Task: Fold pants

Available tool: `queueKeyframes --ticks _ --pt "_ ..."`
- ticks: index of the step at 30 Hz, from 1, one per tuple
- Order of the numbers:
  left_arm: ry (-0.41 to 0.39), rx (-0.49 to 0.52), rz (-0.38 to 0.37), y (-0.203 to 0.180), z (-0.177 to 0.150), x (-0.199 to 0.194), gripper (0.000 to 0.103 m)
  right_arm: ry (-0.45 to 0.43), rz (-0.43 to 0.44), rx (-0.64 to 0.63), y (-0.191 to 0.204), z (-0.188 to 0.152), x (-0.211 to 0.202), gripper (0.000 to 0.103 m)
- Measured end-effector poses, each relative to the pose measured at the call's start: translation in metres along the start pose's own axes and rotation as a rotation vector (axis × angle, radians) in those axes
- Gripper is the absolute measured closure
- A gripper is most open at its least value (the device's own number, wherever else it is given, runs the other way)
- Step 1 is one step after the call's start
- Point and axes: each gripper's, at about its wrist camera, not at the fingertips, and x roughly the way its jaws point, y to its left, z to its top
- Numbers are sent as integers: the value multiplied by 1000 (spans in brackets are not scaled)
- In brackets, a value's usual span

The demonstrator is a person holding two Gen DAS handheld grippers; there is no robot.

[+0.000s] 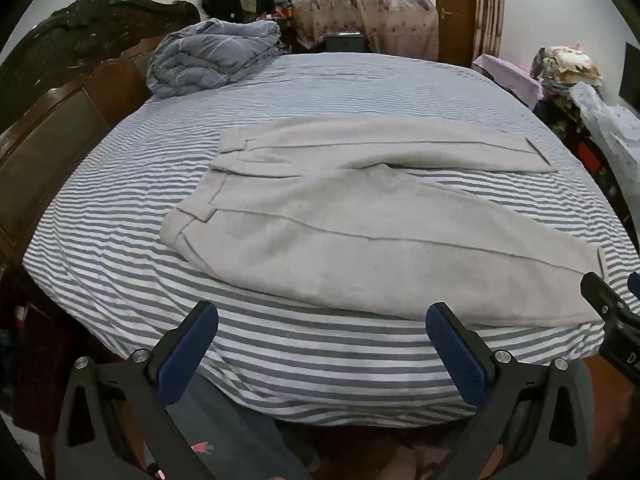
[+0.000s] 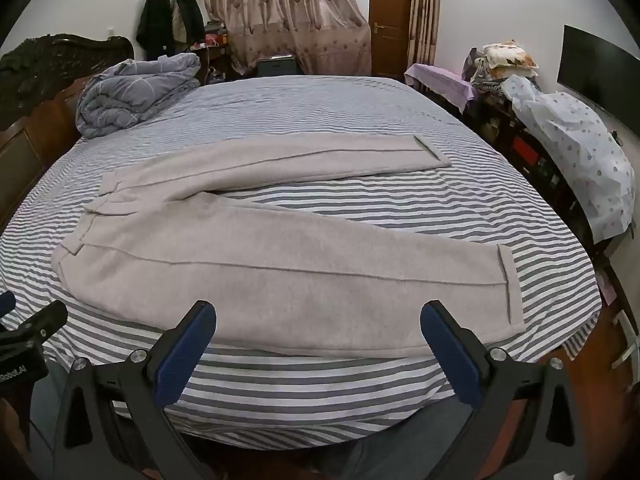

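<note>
Light grey pants (image 1: 360,216) lie flat on the striped bed (image 1: 280,360), waistband to the left, the two legs spread in a V to the right; they also show in the right wrist view (image 2: 280,264). My left gripper (image 1: 322,316) is open and empty, hovering over the near bed edge just short of the near leg. My right gripper (image 2: 318,314) is open and empty, over the near leg close to its cuff (image 2: 632,280). The right gripper's tip shows at the right edge of the left wrist view (image 1: 608,300).
A folded grey-blue duvet (image 1: 212,56) sits at the bed's far left by the dark carved headboard (image 1: 60,92). Cluttered furniture with bags (image 2: 568,140) and a dark screen (image 2: 600,68) line the right side. Curtains (image 2: 288,16) and a door (image 2: 390,20) stand behind.
</note>
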Motion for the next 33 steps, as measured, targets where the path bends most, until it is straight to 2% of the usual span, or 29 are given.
queueKeyframes --ticks 3,5,7,12,23,33 --pt "3 -5 35 -2 -3 1 0 22 -1 -6 1 1 1 2" --pt "35 -9 25 -3 -3 9 0 19 -1 -5 1 0 1 2" --pt "41 -36 -19 5 -3 12 0 22 0 -3 1 1 1 2" --pt "10 -31 0 8 -2 12 0 24 1 -2 1 -4 2 2" --pt "7 -74 12 18 -3 15 0 35 15 12 -3 -1 5 2" --pt "-8 -54 -18 15 -4 13 0 36 17 12 -2 -2 6 2"
